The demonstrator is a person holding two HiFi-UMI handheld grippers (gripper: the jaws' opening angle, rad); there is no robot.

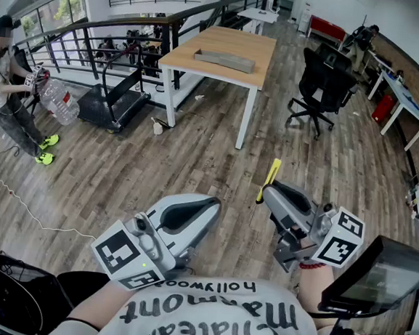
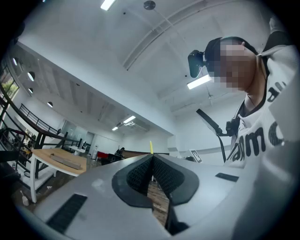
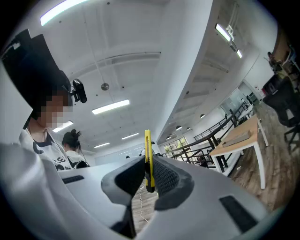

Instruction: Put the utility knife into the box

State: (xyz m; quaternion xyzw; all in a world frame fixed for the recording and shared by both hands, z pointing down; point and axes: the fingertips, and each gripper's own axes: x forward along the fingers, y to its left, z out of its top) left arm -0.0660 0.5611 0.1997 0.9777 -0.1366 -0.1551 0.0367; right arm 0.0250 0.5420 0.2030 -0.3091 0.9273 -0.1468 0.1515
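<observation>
Right hand-held gripper [image 1: 267,196] is held out in front of the person's torso. It is clenched on the utility knife [image 1: 270,177]. The knife is yellow and slim, and it sticks out beyond the fingertips, angled up and forward over the wooden floor [image 1: 196,155].

The right gripper view confirms the grip. The two dark ribbed pads of the right hand-held gripper [image 3: 148,176] press on either side of the utility knife [image 3: 147,154], which stands edge-on and upright between them.

Left hand-held gripper [image 1: 207,205] is held low on the left, close to the torso and just beside the right one. In its own view the left hand-held gripper [image 2: 151,168] has its pads pressed together with nothing between them. A thin yellow tip shows just past the pads.

The box [image 1: 225,59] is grey, long and shallow. It lies on the far light-wood desk [image 1: 224,39], well apart from both grippers. The knife is not in it and is in the air, far short of the desk.

A black office chair [image 1: 322,85] stands to the right of the desk.

A second person [image 1: 5,83] stands at the far left near the railing [image 1: 97,40], with a large clear water bottle [image 1: 57,101] at hand level.
</observation>
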